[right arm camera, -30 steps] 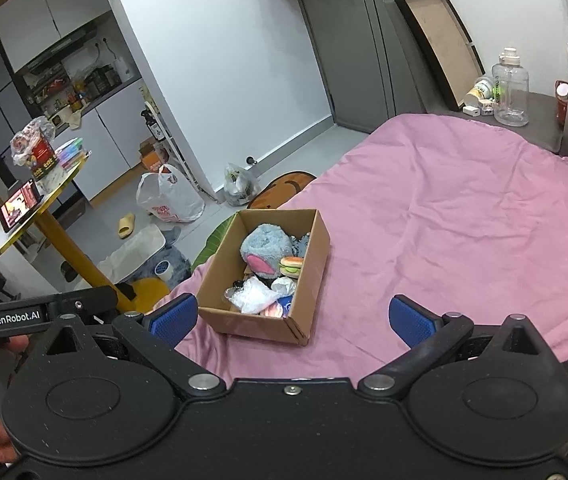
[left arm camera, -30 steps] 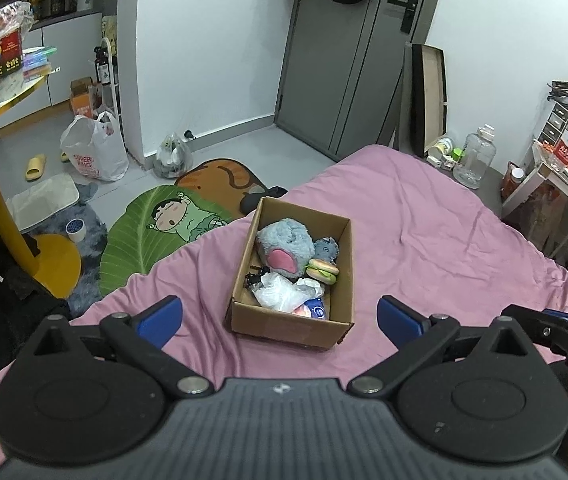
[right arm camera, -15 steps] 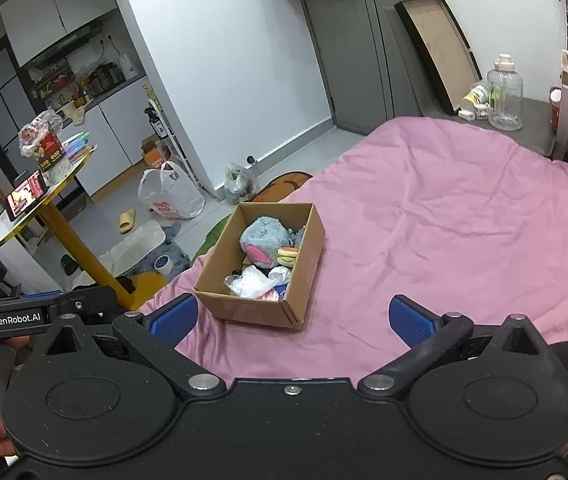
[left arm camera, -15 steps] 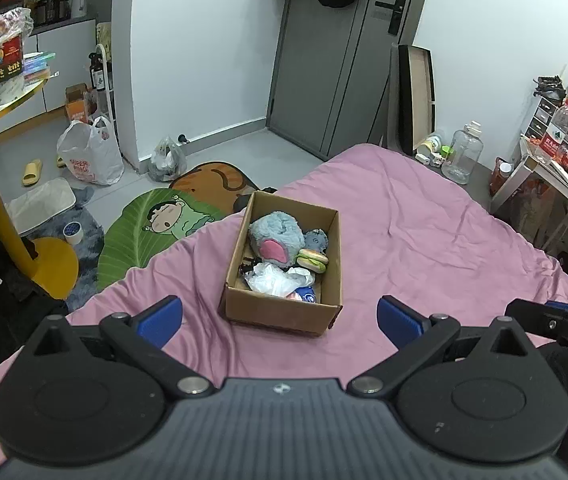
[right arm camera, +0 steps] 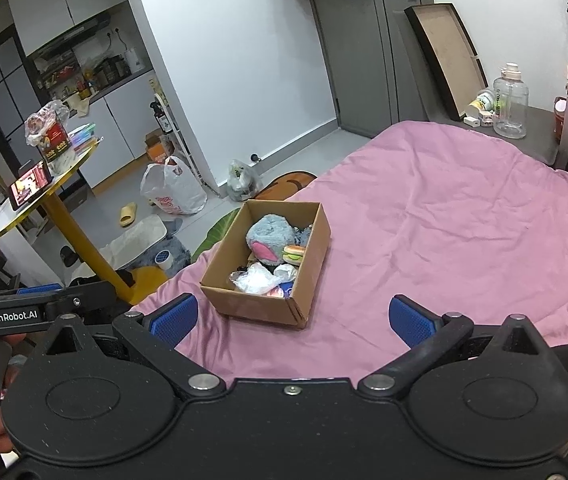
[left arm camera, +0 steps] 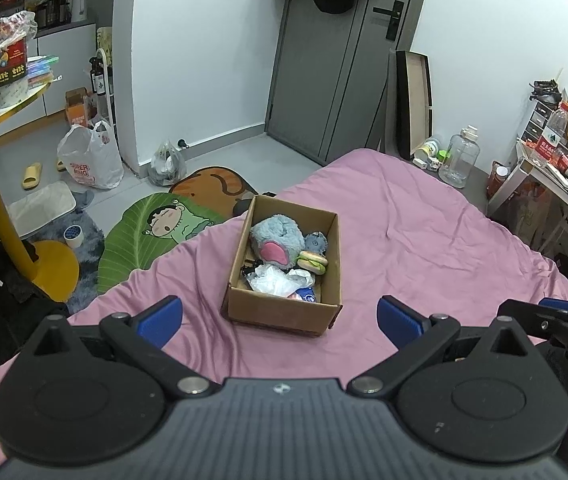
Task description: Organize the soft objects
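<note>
Both tongs, left [left arm camera: 280, 316] and right [right arm camera: 291, 318], hover spread wide, empty, facing the cardboard box [left arm camera: 284, 312].

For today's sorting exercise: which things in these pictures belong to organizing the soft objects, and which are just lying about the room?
Belongs to the job:
cardboard box
blue plush toy
burger toy
crumpled plastic bag
left gripper, open
right gripper, open

Just lying about:
clear water jug
white shopping bag
yellow slipper
tape roll

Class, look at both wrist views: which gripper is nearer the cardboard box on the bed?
Left, narrowly. The left gripper faces the cardboard box head-on; the right gripper sits slightly farther back, box ahead-left. Both open.
</note>
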A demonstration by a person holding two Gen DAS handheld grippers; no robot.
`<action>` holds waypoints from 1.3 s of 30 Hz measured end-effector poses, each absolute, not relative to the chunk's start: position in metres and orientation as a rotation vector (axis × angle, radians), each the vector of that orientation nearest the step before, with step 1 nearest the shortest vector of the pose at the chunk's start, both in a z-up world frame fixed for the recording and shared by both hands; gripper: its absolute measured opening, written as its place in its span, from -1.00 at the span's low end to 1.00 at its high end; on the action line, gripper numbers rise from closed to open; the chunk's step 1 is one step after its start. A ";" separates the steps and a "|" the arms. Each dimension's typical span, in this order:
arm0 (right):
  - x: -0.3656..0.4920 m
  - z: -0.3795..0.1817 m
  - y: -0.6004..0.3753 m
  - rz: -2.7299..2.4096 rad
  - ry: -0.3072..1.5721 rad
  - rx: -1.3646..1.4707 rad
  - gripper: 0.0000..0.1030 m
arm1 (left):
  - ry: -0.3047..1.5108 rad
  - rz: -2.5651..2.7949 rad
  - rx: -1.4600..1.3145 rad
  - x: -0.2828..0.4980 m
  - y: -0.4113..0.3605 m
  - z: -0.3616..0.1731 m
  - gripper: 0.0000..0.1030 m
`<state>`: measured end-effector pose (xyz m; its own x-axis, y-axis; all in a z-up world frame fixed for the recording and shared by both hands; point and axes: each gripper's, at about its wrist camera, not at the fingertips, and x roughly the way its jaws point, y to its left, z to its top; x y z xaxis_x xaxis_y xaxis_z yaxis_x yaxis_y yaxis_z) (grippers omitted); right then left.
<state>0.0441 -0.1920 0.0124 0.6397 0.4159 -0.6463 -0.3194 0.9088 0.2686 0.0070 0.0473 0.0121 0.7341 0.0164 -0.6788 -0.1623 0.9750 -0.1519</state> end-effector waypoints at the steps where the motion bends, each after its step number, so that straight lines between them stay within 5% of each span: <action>1: 0.044 0.012 -0.192 0.421 0.770 0.133 1.00 | 0.741 0.099 -0.207 0.006 0.047 0.012 0.99; 39: 0.040 0.011 -0.191 0.420 0.768 0.128 1.00 | 0.749 0.094 -0.200 0.001 0.048 0.018 0.99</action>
